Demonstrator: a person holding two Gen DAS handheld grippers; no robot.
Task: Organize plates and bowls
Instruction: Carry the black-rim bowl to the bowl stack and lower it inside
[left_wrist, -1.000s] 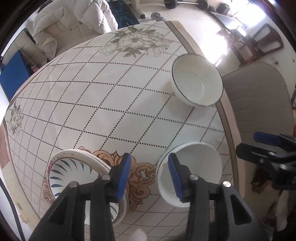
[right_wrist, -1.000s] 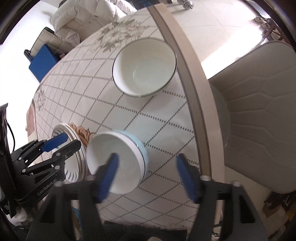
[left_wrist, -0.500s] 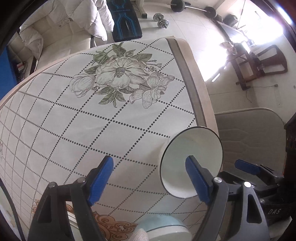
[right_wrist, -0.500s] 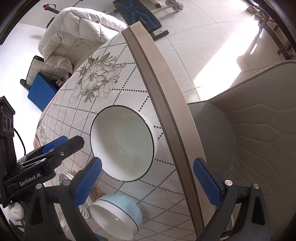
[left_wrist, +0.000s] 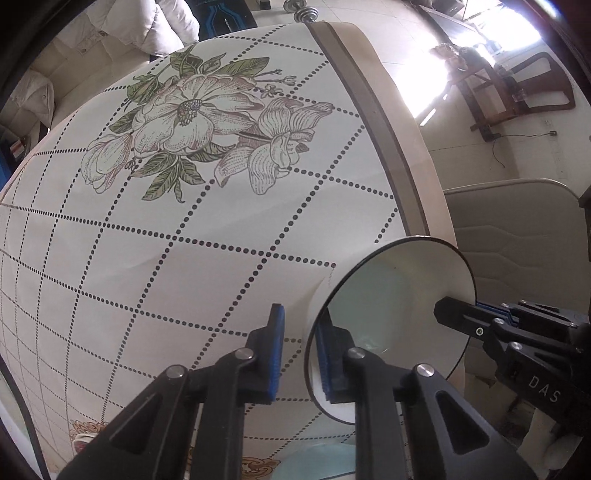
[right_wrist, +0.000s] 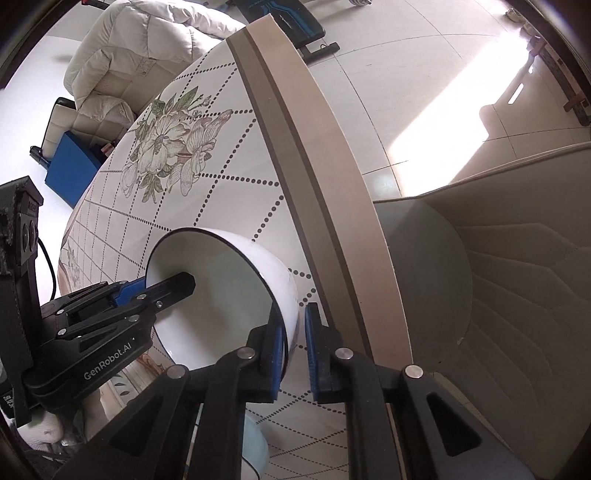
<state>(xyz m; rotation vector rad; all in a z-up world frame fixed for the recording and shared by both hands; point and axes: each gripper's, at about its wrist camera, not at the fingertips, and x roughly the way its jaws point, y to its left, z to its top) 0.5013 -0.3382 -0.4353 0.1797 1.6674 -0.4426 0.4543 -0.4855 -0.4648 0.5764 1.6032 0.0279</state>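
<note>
The white bowl (left_wrist: 391, 317) is gripped by its rim on opposite sides: left gripper (left_wrist: 299, 354) and right gripper (right_wrist: 293, 347), each pinching the wall. It is held tilted at the table (left_wrist: 184, 240) edge, presumably for lifting onto the blue bowl (right_wrist: 255, 446) just below.

Around you lies a pale tiled floor (right_wrist: 424, 96) streaked with bright sunlight, a cream padded sofa (right_wrist: 147, 40) behind the table, a grey quilted chair (right_wrist: 517, 258) beside it, and dark wooden chairs (left_wrist: 517, 88) backlit.
</note>
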